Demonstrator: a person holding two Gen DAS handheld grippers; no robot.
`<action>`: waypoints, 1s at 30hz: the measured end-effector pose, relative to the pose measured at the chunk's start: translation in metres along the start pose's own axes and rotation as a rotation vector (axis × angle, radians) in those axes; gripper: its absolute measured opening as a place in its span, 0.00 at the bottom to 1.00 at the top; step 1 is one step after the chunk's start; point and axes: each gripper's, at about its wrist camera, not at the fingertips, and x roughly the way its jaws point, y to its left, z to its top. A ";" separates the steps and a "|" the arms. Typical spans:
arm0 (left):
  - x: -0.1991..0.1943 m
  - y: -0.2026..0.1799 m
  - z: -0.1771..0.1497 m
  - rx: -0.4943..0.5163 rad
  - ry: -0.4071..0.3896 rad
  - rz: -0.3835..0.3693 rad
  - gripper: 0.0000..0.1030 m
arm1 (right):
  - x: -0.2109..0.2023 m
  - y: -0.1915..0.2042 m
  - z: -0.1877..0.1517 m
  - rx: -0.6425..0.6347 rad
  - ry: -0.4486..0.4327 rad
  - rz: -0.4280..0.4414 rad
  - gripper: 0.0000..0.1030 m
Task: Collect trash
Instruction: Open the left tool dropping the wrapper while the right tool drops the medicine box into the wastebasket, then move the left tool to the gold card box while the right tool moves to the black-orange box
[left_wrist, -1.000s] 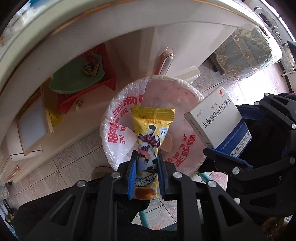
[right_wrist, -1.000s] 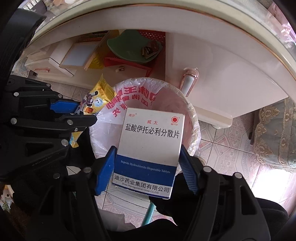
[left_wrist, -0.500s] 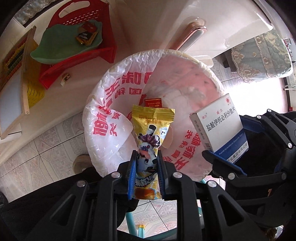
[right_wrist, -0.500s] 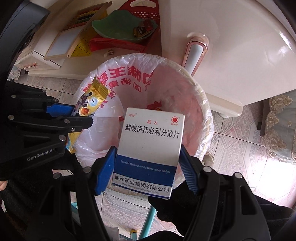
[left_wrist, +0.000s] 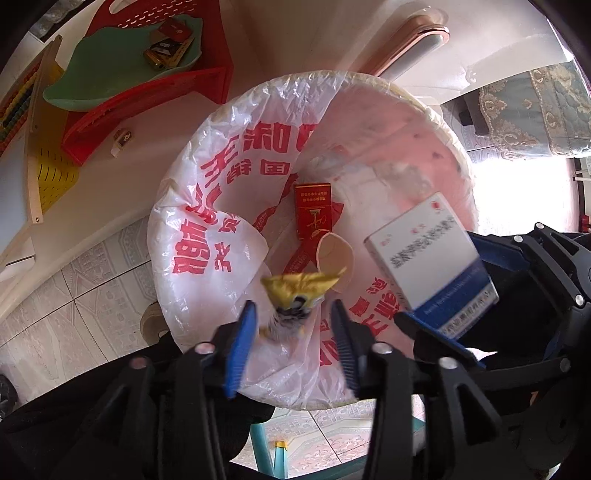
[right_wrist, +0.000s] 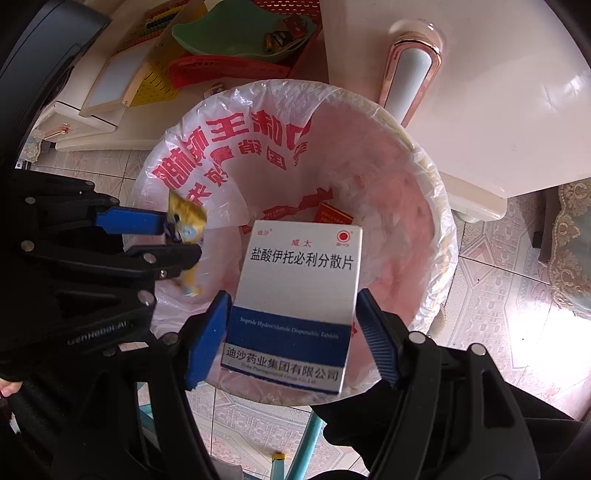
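Both grippers hover over a round bin lined with a white bag with red print (left_wrist: 207, 236) (right_wrist: 177, 173). My left gripper (left_wrist: 293, 325) is open; the yellow snack wrapper (left_wrist: 295, 295) is blurred and loose between the spread fingers, above the bin, and also shows in the right wrist view (right_wrist: 186, 225). My right gripper (right_wrist: 291, 325) has its fingers apart; the white-and-blue medicine box (right_wrist: 295, 291) (left_wrist: 432, 254) sits between the pads with gaps on both sides, slightly blurred. A red cigarette pack (left_wrist: 314, 214) and a paper cup (left_wrist: 334, 254) lie inside the bin.
A white cabinet with a rose-gold handle (right_wrist: 413, 62) stands behind the bin. A red basket (left_wrist: 147, 107) with a green dish (left_wrist: 110, 70) sits on a low shelf at left. A teal stool leg (left_wrist: 262, 446) stands on the tiled floor below.
Both grippers moved lower over the bin. The left gripper opened and the wrapper is dropping. The right gripper's fingers spread and the box has slipped loose.
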 end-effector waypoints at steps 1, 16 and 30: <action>-0.002 0.000 0.000 0.003 -0.013 0.015 0.51 | 0.000 -0.001 0.000 0.003 -0.001 -0.005 0.75; -0.050 0.006 -0.025 -0.016 -0.088 0.052 0.63 | -0.058 0.019 -0.017 -0.057 -0.104 0.036 0.75; -0.344 0.070 -0.069 0.113 -0.550 0.185 0.87 | -0.327 -0.003 0.030 -0.024 -0.512 0.150 0.91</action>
